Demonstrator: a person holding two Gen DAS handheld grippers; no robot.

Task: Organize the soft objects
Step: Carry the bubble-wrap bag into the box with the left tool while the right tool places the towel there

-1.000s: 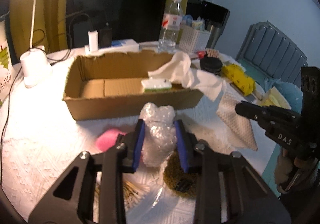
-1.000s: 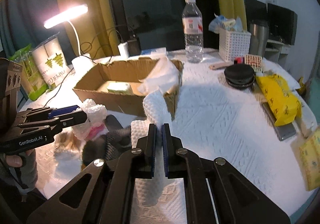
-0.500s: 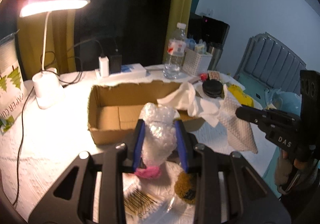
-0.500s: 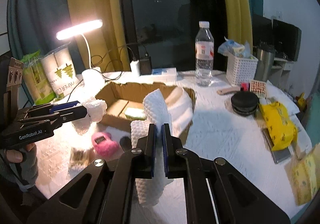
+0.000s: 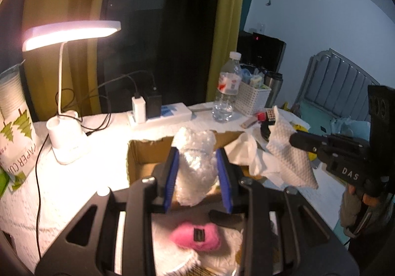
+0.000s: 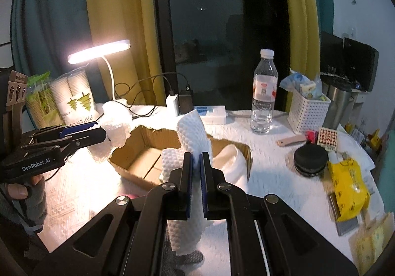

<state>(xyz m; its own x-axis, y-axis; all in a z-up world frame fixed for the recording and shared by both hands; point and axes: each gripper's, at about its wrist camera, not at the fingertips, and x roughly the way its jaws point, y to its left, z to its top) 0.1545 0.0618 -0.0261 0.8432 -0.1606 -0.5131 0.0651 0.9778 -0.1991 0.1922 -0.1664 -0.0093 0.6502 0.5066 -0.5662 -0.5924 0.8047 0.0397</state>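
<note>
Carrying two soft things at once, I hold both above the worktop (image 6: pixel 271 152) on the near side of the cardboard box (image 6: pixel 138 152). My left gripper (image 5: pixel 197 172) has its jaws closed on a crumpled wad of bubble wrap (image 5: pixel 195 152), which bulges out above and below the blue pads. My right gripper (image 6: pixel 195 172) has its jaws pinched almost together on a white embossed paper towel (image 6: pixel 190 132), one end standing up over the pads and the other hanging below them.

Inside the box, at its right end, a loose white tissue (image 6: pixel 232 160) already lies draped over the wall. Short of the box, on the worktop below my left gripper, a pink plush (image 5: pixel 197 236) remains to be sorted. To the box's left stands a lit lamp (image 5: pixel 66 137); behind it, a water bottle (image 6: pixel 264 100).

As I judge it, the step in hand is the carry toward the box, with neither load yet over its opening. The next move calls for bringing each load over the box's open floor, lowering it past the wall and only then parting the jaws, since both are light and may cling to the pads.
</note>
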